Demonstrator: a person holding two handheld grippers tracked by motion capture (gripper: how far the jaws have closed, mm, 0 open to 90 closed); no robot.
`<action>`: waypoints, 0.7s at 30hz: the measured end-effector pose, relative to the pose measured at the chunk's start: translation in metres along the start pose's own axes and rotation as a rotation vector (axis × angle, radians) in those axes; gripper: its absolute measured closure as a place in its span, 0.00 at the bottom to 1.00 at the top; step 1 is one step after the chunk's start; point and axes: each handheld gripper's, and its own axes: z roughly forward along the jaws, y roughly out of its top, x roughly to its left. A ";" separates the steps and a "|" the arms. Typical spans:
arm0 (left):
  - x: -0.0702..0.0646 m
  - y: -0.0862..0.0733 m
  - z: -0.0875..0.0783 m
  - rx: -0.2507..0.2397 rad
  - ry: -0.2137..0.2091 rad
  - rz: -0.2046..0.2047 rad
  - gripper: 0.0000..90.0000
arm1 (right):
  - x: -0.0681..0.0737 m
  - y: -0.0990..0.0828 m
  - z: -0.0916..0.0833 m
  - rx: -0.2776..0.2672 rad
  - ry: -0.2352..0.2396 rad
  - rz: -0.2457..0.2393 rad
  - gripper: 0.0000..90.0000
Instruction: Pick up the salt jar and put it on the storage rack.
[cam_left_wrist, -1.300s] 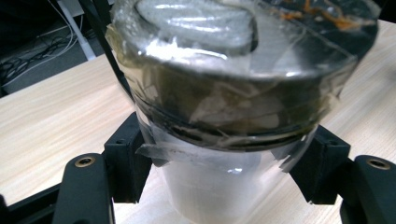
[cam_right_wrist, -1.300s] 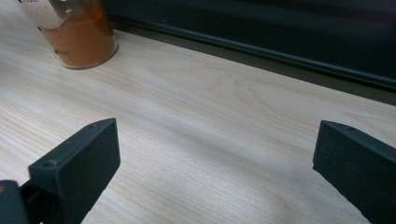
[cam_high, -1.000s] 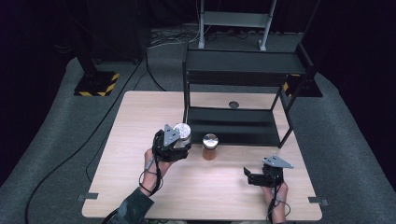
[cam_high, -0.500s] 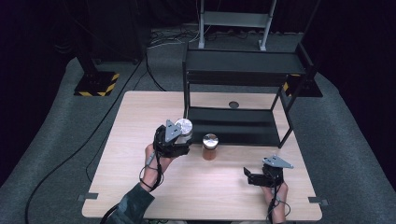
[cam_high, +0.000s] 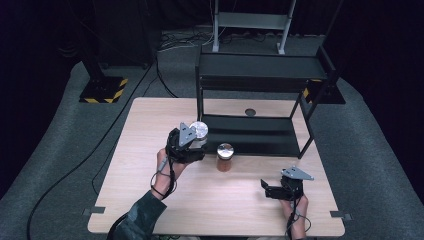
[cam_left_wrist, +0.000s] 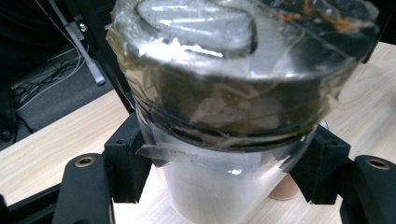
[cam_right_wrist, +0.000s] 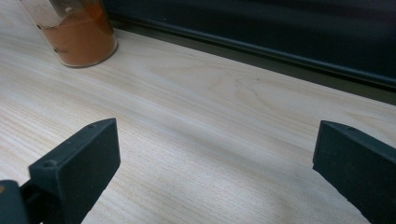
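Jars come first: from the high view, the left gripper (cam_high: 196, 141) holds a clear jar (cam_high: 198, 131) near the black shelf (cam_high: 260, 135) – it could bump the orange jar (cam_high: 224, 157) beside it. Left gripper view: both pads pinch the jar (cam_left_wrist: 210, 186), which looks slippery. Right gripper view – jaws spread wide, holding nothing, above the table (cam_right_wrist: 224, 140).

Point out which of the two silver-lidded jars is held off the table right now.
The clear jar clamped in the left tool, in front of the black shelf. The other, the orange-filled jar, stands free on the table.
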 end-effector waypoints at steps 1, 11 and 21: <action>0.000 0.000 0.000 0.000 0.000 0.000 0.34 | 0.000 0.000 0.000 0.000 0.000 0.000 0.00; 0.005 0.011 0.005 -0.004 -0.006 0.003 0.34 | 0.000 0.000 0.000 0.000 0.001 0.000 0.00; 0.008 0.018 0.009 -0.002 -0.002 0.004 0.34 | 0.000 0.000 0.000 0.000 0.000 0.000 0.00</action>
